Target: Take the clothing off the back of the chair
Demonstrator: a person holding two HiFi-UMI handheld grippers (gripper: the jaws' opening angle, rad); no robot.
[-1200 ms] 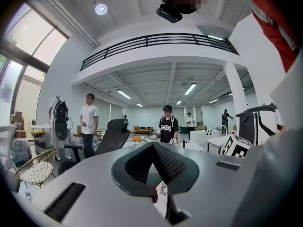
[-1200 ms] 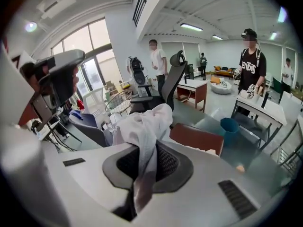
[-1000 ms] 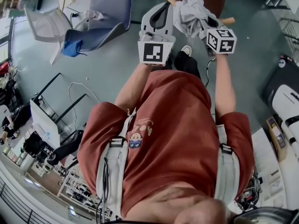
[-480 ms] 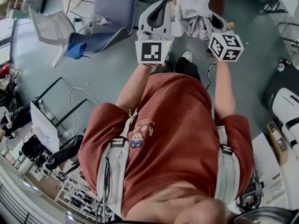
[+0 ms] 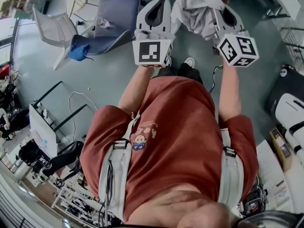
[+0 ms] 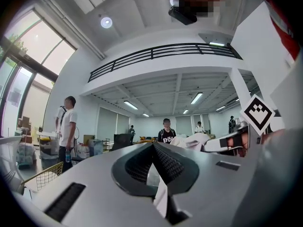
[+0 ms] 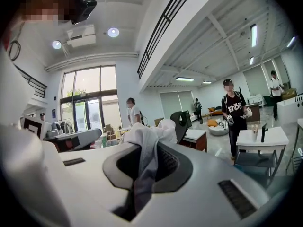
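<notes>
The clothing (image 5: 197,6), a pale grey crumpled garment, hangs lifted between both grippers at the top of the head view. My left gripper (image 5: 159,1) is shut on a thin fold of its white cloth (image 6: 160,188), which shows pinched in the jaws in the left gripper view. My right gripper (image 5: 221,11) is shut on a thicker bunch of the clothing (image 7: 144,150), which spills over the jaws in the right gripper view. The garment hides the chair back it hung on. Both grippers point roughly level.
A blue-grey office chair (image 5: 111,13) and a white mesh chair (image 5: 50,27) stand at the upper left, with a blue cloth (image 5: 76,51) between them. A black and white machine (image 5: 289,103) is at right. People stand about the hall (image 6: 66,126), near a white table (image 7: 260,138).
Both grippers have risen with the clothing, the right one more. The brown chair back and its wooden ends, visible a second ago, are now out of sight behind the garment.
</notes>
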